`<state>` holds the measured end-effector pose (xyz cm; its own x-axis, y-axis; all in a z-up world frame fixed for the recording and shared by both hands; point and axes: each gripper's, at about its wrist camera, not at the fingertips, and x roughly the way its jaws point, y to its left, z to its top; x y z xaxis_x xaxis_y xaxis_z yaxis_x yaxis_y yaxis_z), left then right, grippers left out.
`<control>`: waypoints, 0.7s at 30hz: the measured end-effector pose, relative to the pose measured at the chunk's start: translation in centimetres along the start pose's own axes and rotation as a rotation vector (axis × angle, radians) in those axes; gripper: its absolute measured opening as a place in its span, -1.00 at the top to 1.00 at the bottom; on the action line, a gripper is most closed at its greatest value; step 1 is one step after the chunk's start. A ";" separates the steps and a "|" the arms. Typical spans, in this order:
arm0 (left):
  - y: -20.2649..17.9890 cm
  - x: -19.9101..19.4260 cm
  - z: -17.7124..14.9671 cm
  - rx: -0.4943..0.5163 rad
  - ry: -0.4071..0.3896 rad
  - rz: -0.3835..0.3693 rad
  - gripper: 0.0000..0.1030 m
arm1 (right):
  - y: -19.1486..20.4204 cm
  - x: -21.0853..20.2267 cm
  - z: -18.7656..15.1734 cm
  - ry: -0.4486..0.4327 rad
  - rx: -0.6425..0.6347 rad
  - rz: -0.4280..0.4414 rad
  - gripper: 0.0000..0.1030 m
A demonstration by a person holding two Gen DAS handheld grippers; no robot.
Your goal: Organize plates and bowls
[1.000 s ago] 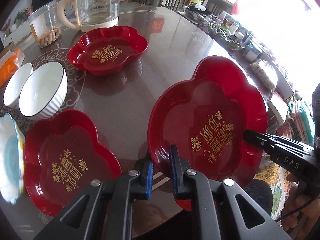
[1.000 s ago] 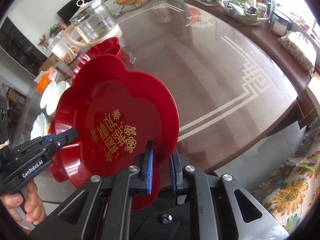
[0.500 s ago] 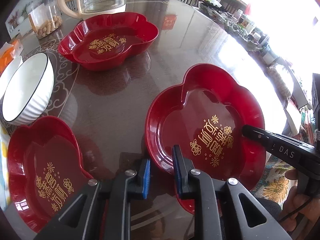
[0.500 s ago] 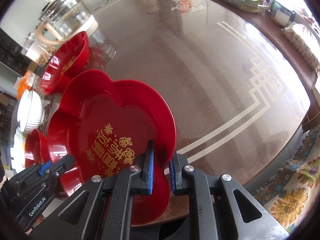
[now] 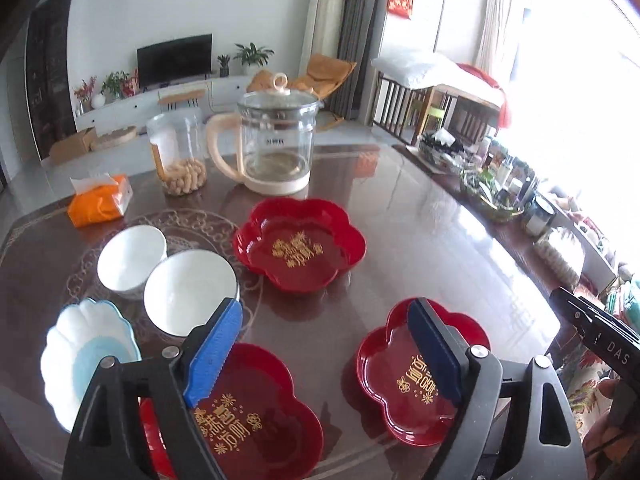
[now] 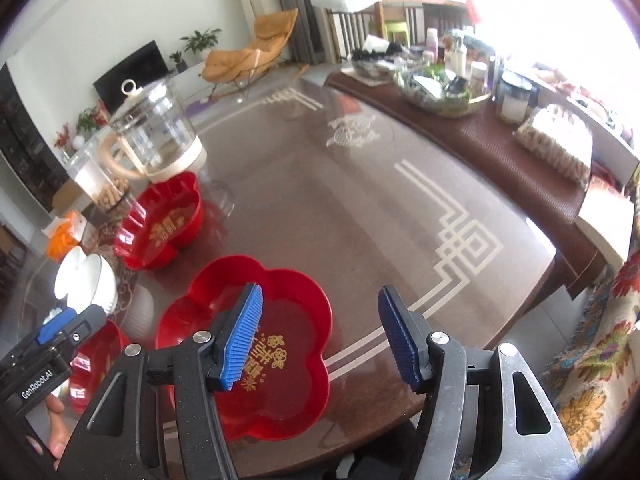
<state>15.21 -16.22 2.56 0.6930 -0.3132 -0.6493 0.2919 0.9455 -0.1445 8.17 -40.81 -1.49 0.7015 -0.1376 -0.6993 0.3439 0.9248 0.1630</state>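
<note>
Three red flower-shaped plates with gold lettering lie on the glass table: one far [image 5: 300, 244], one near left [image 5: 256, 412], one near right [image 5: 420, 368]. My left gripper [image 5: 324, 348] hangs above the two near plates, its jaws opening with nothing between them. My right gripper [image 6: 320, 336] hovers over the near right plate [image 6: 288, 392], its jaws also opening, and the plate lies free on the table beneath. Two white bowls [image 5: 132, 256] [image 5: 188, 292] and a blue-and-white scalloped dish [image 5: 84, 356] stand at the left.
A glass kettle [image 5: 276, 148], a jar of peanuts [image 5: 178, 156] and an orange tissue pack [image 5: 100, 200] stand at the back. A tray of bottles [image 6: 448, 88] lines the far right side. The table's front edge [image 6: 400, 400] runs just under my right gripper.
Both grippers were shut on the rim of the near right red plate; they set it on the table, let go, opened wide and rose, tilting up toward the room.
</note>
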 end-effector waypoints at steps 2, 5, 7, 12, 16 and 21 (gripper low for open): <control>1.5 -4.1 1.1 -0.007 -0.099 0.008 -0.87 | 1.6 -4.1 0.7 -0.119 -0.019 -0.001 -0.33; 3.7 -9.6 1.5 -0.026 -0.250 0.060 -1.00 | 4.3 -10.1 1.1 -0.309 -0.037 0.008 -0.45; 5.1 -11.8 1.1 -0.030 -0.294 0.104 -1.00 | 5.9 -13.3 0.8 -0.412 -0.050 0.007 -0.53; 7.4 -12.4 -2.8 -0.024 -0.177 0.179 -1.00 | 9.4 -16.2 -2.2 -0.443 -0.044 0.028 -0.55; 7.9 -10.6 -6.0 -0.010 -0.059 0.209 -1.00 | 11.6 -14.6 -6.3 -0.340 -0.051 0.081 -0.55; 7.5 -10.2 -8.1 0.003 -0.024 0.221 -1.00 | 13.0 -11.3 -9.9 -0.201 -0.086 0.060 -0.55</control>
<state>5.05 -5.19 2.07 0.7560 -0.1003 -0.6469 0.1332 0.9911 0.0020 -1.45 -23.69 1.61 0.8323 -0.1416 -0.5359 0.2495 0.9591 0.1340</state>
